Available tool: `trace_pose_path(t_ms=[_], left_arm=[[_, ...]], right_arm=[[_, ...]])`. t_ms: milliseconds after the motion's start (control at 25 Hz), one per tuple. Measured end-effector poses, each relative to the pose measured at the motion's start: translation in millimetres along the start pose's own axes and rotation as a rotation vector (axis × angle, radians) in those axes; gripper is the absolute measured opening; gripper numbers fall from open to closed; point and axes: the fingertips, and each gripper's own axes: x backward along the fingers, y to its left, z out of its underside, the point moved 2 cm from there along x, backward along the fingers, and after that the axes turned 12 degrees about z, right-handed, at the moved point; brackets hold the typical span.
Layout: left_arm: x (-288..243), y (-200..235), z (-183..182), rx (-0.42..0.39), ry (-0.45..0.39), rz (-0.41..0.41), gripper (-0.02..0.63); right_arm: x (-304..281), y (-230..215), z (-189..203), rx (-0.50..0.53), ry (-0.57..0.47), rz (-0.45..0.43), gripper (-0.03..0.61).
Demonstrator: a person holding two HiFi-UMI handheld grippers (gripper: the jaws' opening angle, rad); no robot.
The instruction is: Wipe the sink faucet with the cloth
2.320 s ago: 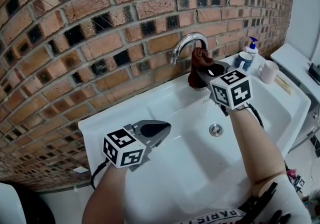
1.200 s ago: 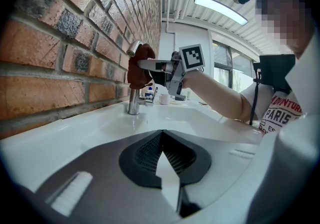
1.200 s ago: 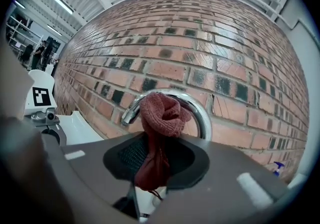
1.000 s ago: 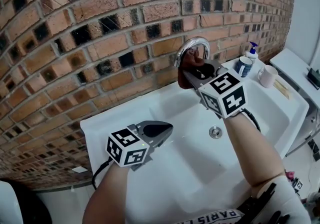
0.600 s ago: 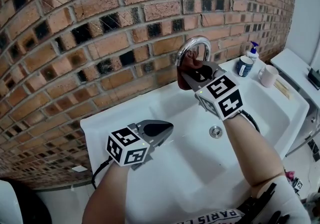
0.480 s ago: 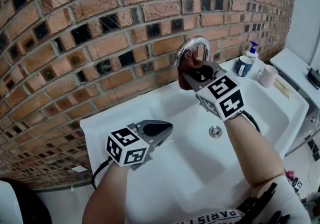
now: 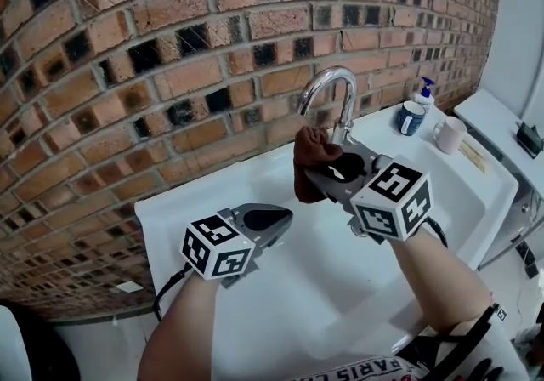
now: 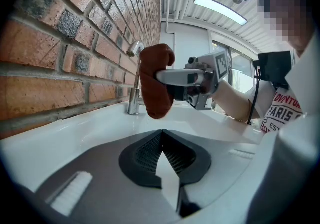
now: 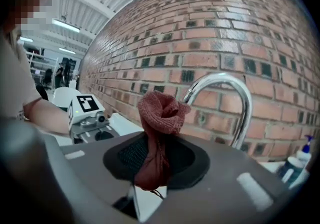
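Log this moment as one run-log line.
right gripper: shut on brown cloth | cloth: beside chrome faucet, contact unclear | left gripper: shut, empty, over sink

The left claw (image 7: 286, 217) and the right claw (image 7: 316, 177) are matte grey wedges, each with a black oval recess on its upper face. Behind each sits a white cube (image 7: 219, 252) printed with black square markers. The inner pads (image 8: 145, 154) are black and finely ribbed. A thin black cable (image 7: 167, 296) trails from the left one. The shirt (image 7: 374, 368) is white with red lettering, crossed by black straps (image 7: 455, 345).
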Motion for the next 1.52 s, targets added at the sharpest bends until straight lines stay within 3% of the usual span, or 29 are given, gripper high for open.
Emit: trace_pose_path(t_ms=[280, 440, 760, 1520], left_arm=[[0, 0, 0, -0.002, -0.004, -0.001, 0.006], [-1, 0, -1, -0.004, -0.003, 0.0, 0.006], [0, 1, -1, -0.002, -0.003, -0.002, 0.006], [1, 1, -1, -0.004, -0.008, -0.004, 0.006]], right_arm=[[2, 32, 62, -0.093, 0.089, -0.152, 0.097], [1, 41, 75, -0.141, 0.1, -0.252, 0.094], [0, 43, 80, -0.114, 0.11, -0.293, 0.091], [-4, 44, 84, -0.076, 0.117, -0.294, 0.091]])
